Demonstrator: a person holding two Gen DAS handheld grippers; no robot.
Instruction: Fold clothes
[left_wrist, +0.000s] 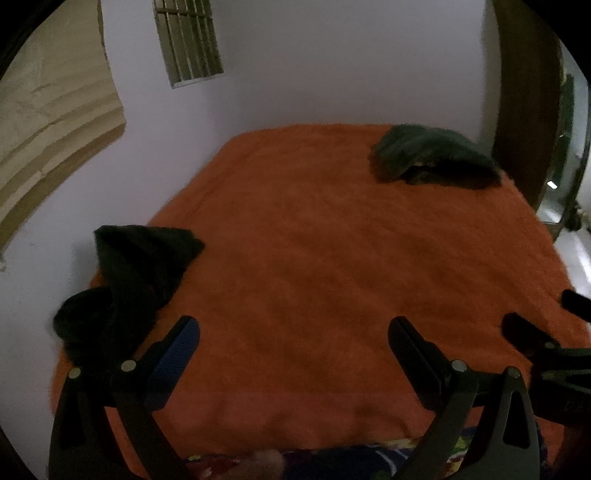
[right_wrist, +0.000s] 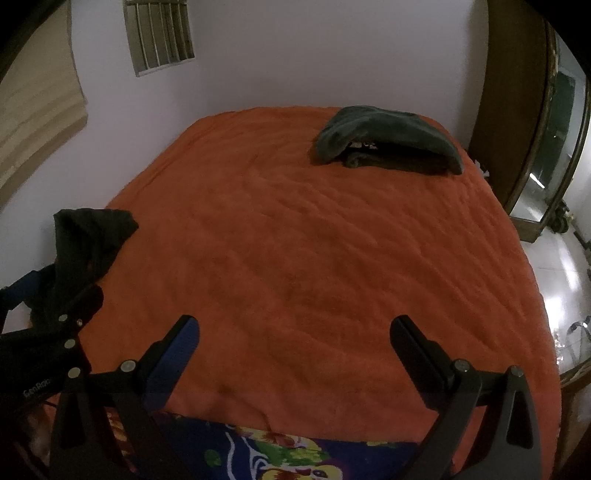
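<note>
A crumpled black garment (left_wrist: 125, 280) lies at the left edge of the orange bed cover (left_wrist: 314, 266); it also shows in the right wrist view (right_wrist: 85, 240). A dark green folded garment (left_wrist: 432, 157) lies at the far right of the bed, also in the right wrist view (right_wrist: 388, 138). My left gripper (left_wrist: 293, 328) is open and empty above the near part of the bed, right of the black garment. My right gripper (right_wrist: 295, 326) is open and empty above the near middle of the bed cover (right_wrist: 314, 240). Each gripper shows at the edge of the other's view.
A white wall with a barred vent (left_wrist: 190, 40) runs behind the bed. A brown wardrobe with a mirror (right_wrist: 524, 122) stands at the right. A patterned blue sheet (right_wrist: 295, 454) shows at the near edge. White tiled floor (right_wrist: 561, 266) lies to the right.
</note>
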